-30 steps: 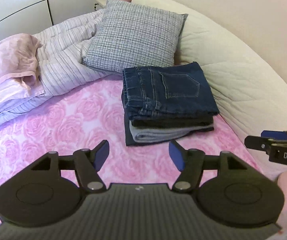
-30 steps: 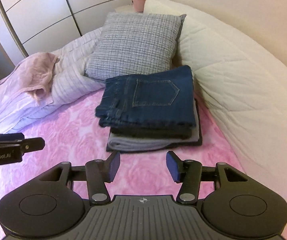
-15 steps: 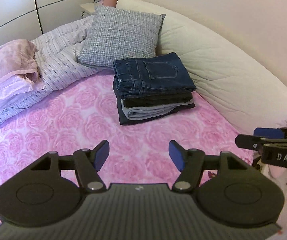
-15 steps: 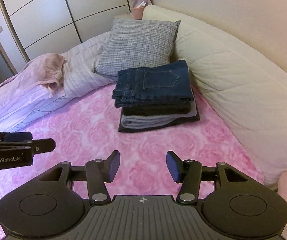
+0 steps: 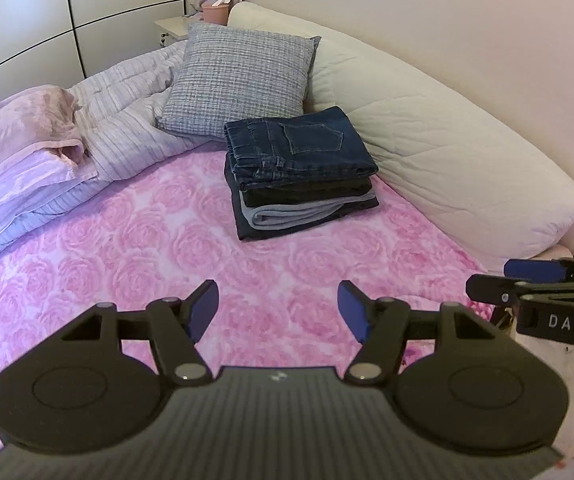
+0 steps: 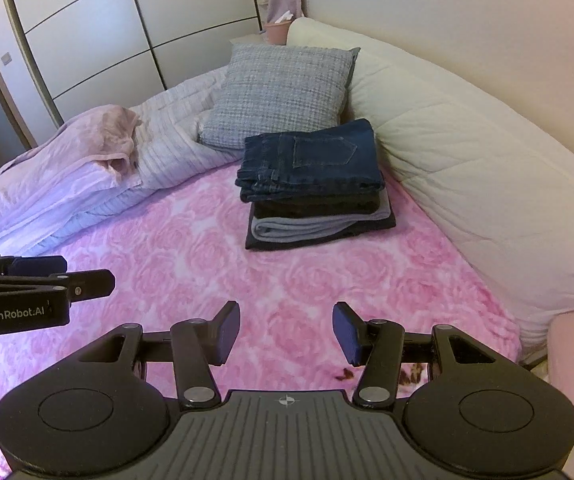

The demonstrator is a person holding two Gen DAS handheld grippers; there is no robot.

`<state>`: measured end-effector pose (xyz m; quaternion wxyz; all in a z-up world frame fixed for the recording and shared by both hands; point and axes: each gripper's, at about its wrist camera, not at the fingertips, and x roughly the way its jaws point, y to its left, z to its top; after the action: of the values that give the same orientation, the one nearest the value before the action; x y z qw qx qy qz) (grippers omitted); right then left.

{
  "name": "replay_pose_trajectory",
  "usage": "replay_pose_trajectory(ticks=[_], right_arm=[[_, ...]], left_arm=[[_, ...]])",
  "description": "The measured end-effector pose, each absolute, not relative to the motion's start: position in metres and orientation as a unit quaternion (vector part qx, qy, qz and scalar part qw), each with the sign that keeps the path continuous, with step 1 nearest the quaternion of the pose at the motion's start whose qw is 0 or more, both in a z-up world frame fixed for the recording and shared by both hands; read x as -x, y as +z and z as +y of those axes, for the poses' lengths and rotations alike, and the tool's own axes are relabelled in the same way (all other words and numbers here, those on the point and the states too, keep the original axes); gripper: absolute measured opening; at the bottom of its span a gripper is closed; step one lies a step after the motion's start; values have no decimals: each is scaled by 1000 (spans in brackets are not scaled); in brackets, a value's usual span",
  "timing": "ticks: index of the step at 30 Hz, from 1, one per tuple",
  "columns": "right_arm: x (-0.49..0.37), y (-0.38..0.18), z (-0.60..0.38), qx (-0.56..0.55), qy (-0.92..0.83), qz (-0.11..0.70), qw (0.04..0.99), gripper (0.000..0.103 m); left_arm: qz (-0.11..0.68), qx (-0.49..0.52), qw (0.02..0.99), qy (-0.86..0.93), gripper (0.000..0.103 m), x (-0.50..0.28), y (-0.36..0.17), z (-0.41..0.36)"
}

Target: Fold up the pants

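A stack of folded pants [image 5: 301, 178] [image 6: 315, 184] lies on the pink rose-patterned bed cover [image 5: 147, 264] [image 6: 207, 264], with dark blue jeans [image 5: 307, 144] [image 6: 319, 156] on top and a grey pair and darker pairs under them. My left gripper [image 5: 278, 312] hangs open well in front of the stack, nothing between its blue pads. My right gripper [image 6: 286, 332] is likewise open and empty, back from the stack. Each gripper shows at the edge of the other's view: the right one [image 5: 527, 280], the left one [image 6: 63, 276].
A grey checked cushion [image 5: 239, 80] [image 6: 283, 92] leans behind the stack. A long cream bolster [image 5: 447, 152] [image 6: 467, 168] runs along the wall at right. A bunched striped duvet and pink blanket [image 5: 39, 136] [image 6: 87, 148] lie at left. Wardrobe doors [image 6: 127, 32] stand beyond.
Both grippers have drawn back from the folded stack and risen a little; the stack now looks smaller and farther away. Jaw openings are unchanged, and the stack has not moved.
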<state>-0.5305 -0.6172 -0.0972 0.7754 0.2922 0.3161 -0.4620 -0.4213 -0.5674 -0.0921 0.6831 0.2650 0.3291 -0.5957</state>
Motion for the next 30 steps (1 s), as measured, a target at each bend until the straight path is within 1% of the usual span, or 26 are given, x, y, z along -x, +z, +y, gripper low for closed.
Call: replay_pose_trajectory(ticks=[12,30], right_arm=[[530,-97,-614,-286,-439,319,790,49],[551,-94,-663,-277,-403,317,813,49]], left_arm=[[329,-263,697,-580,62,429,-88,-557],[333,-262,712,-560,62,459,-88,-597]])
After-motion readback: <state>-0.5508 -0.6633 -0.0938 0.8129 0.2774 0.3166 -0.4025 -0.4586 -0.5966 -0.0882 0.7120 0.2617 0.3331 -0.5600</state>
